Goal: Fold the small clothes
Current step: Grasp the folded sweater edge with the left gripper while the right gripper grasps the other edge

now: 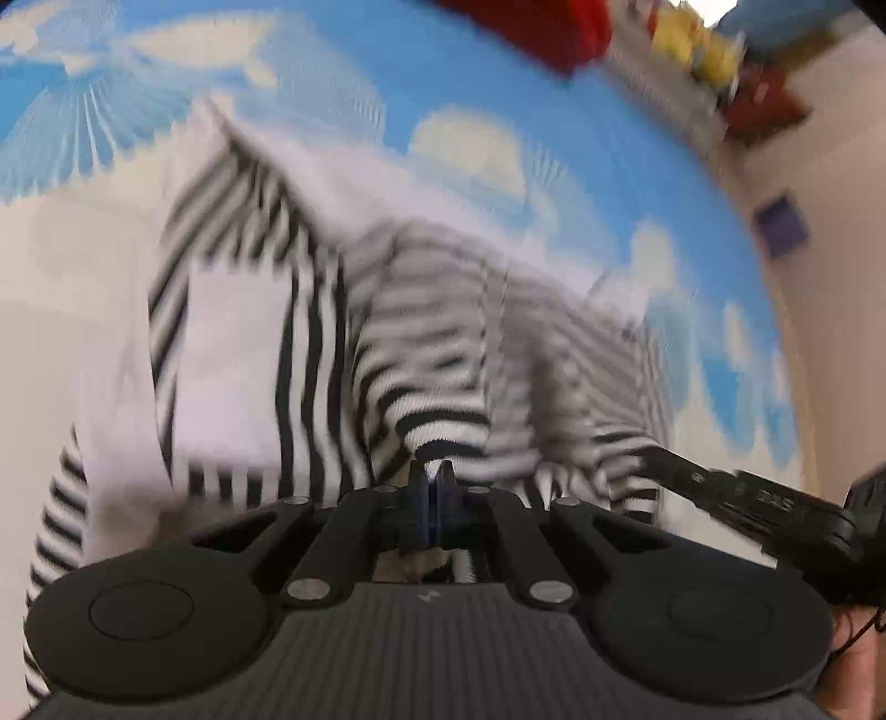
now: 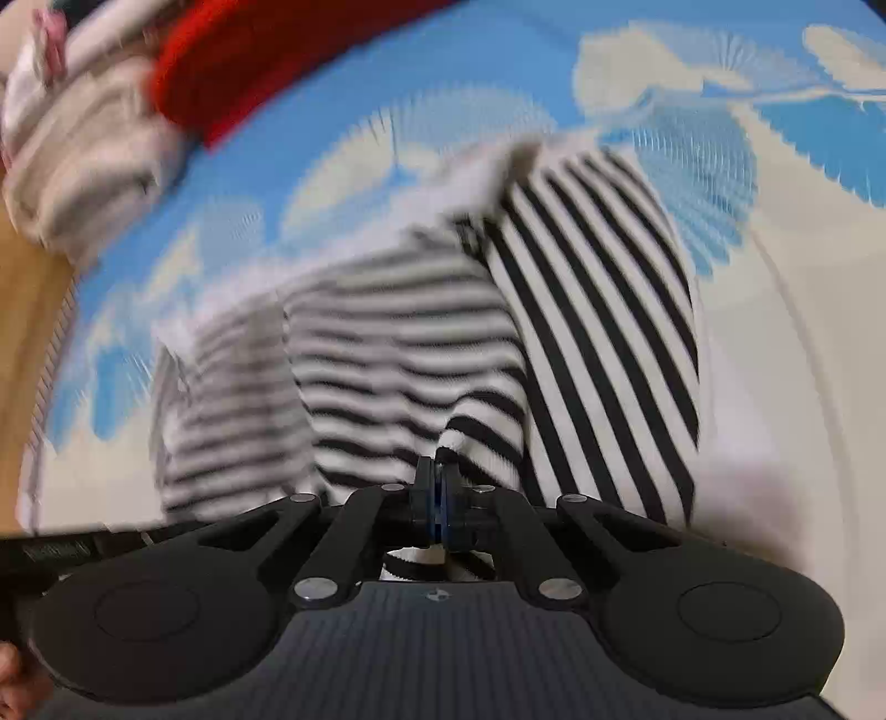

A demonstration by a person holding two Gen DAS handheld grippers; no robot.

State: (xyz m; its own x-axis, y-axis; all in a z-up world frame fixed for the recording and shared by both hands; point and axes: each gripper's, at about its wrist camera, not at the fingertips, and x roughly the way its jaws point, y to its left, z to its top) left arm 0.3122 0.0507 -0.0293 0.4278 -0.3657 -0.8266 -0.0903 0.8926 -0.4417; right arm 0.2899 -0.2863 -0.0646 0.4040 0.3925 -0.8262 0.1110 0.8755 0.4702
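A small black-and-white striped garment [image 1: 421,332] hangs and drapes over a blue-and-white patterned cloth [image 1: 343,72]. My left gripper [image 1: 432,471] is shut on a striped edge of it. My right gripper [image 2: 437,471] is shut on another striped edge of the same garment [image 2: 487,343]. In the left wrist view the right gripper [image 1: 653,459] shows at the lower right, pinching the garment close beside the left one. Both views are motion-blurred.
A red garment [image 2: 266,61] and a pale beige-white clothes pile [image 2: 77,144] lie at the far left of the blue cloth [image 2: 443,72]. A wooden surface [image 2: 27,310] shows at the left. Red, yellow and blue items [image 1: 709,44] sit at the far right.
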